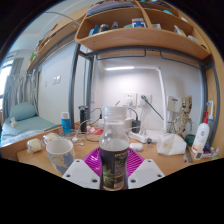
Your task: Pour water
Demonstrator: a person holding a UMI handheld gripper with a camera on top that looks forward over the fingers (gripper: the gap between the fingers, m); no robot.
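- Here, the gripper (113, 172) has its jaws clamped on an upright water bottle (114, 152).
- A white mug (59, 153) stands nearby on the desk (160, 160).
- Pouring seems not yet begun.

Dorm room: loft bunk (125, 38), cluttered desk (60, 162).

Clear plastic water bottle (114, 158), dark label, uncapped, upright near worktop's front edge; white ceramic mug (60, 153) beside it.

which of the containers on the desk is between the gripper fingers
The clear plastic bottle with the dark label: it stands upright between the fingers of the gripper. The white mug sits off to its left, and the blue can stands farther back.
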